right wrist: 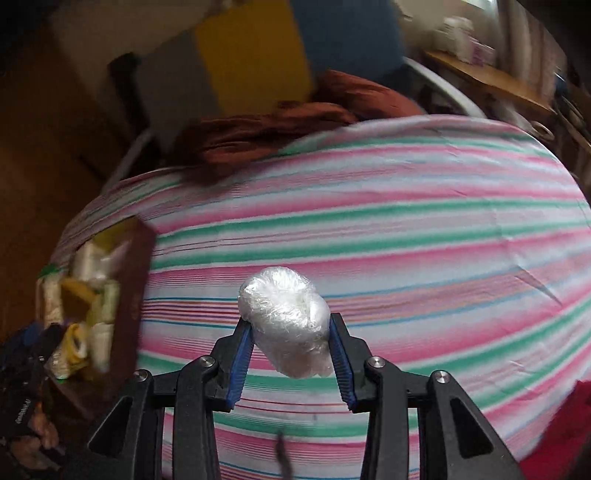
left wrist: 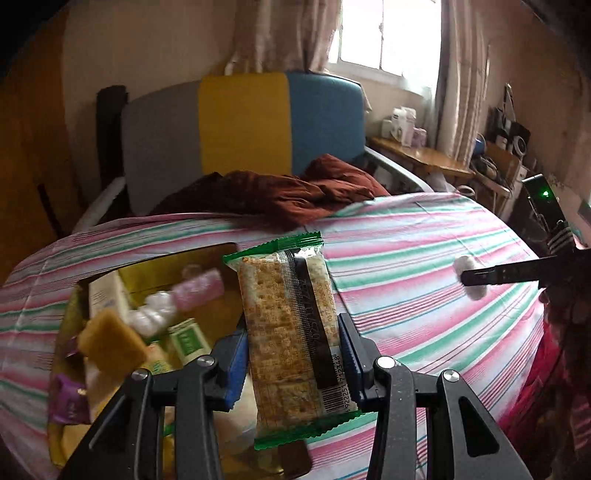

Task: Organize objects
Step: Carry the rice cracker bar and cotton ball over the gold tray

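The left gripper (left wrist: 293, 363) pinches a cracker pack (left wrist: 291, 332) over a box (left wrist: 122, 332) of snacks on the stripy bed sheet (left wrist: 424, 258). The right gripper (right wrist: 291, 356) squeezes a white wrapped ball (right wrist: 286, 325) above the sheet (pink, green and white). A brown blanket (left wrist: 273, 195) and a window (left wrist: 388, 33) are behind.

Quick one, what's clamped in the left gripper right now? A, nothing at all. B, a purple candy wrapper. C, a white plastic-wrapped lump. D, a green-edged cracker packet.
D: the left gripper pinches the green-edged cracker packet between its blue pads; the white plastic-wrapped lump sits in the right gripper.
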A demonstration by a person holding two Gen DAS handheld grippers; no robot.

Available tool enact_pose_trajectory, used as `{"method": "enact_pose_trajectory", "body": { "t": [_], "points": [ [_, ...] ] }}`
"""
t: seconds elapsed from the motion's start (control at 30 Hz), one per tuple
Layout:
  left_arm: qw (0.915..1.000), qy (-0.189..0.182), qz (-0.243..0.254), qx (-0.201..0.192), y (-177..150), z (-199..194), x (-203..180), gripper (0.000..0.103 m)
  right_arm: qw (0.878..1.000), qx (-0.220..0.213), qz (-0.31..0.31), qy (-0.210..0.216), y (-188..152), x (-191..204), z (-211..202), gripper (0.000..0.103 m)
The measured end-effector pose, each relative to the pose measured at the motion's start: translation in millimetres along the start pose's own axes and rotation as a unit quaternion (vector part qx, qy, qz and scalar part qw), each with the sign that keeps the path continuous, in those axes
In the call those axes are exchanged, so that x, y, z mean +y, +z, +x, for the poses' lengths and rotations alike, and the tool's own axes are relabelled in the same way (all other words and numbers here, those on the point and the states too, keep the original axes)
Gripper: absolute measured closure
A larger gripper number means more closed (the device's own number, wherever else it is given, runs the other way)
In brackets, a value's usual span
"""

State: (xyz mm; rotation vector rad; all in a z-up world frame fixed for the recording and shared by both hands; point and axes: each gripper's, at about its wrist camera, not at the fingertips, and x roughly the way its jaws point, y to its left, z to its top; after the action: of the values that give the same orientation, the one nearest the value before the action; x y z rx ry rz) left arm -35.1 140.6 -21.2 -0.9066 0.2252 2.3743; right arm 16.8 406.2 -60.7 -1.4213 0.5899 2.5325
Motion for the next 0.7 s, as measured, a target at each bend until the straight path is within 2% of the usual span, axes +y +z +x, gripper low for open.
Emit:
{"method": "enact_pose_trajectory", "body": {
  "t": [0.3,0.5,0.7],
  "points": [
    [0.9991,0.029,-0.028,-0.014,-14.1,-25.4,37.3,0.058,0.994,-0.017,-0.056,0.087,-10.2,103.8,15.1,0.063],
    [0.9974,0.053,-0.042,-0.024,-24.5,-39.7,57.7,0.058,0.989,-0.031,-0.070,0.126,-19.7,146.0,15.9,0.063],
    [0.9948,0.074,-0.063,-0.031,-33.7,-52.4,81.6,0.058,0.984,-0.035,-0.098,0.144,-29.3,182.4,15.6,0.063]
  ]
}}
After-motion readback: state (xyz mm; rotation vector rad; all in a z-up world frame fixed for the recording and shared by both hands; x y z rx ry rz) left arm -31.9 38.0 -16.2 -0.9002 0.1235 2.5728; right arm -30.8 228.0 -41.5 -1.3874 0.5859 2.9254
